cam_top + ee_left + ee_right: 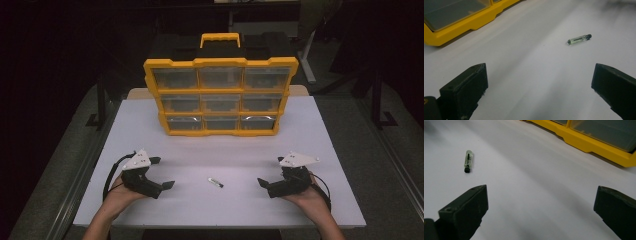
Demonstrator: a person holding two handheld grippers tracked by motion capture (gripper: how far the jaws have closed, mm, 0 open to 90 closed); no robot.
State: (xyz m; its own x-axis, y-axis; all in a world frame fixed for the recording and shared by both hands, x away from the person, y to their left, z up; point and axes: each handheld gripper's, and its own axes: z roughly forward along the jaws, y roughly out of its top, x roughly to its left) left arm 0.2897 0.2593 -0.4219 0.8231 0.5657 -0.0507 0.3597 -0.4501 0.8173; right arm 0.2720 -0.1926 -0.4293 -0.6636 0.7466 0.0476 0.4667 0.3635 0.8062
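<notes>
A small clear vial with a black cap lies on its side on the white table, between my two hands. My left gripper rests at the near left, jaws wide open and empty. In the left gripper view the vial lies ahead, toward the right jaw's side. My right gripper rests at the near right, also open with nothing between its fingers. Its own view has the vial ahead to the left. A yellow organizer case with several clear drawers stands upright at the table's far middle.
The organizer's yellow base runs along the top left of the left gripper view, and its base crosses the top right of the right gripper view. Dark floor and table legs surround the table. White tabletop lies between the grippers and the case.
</notes>
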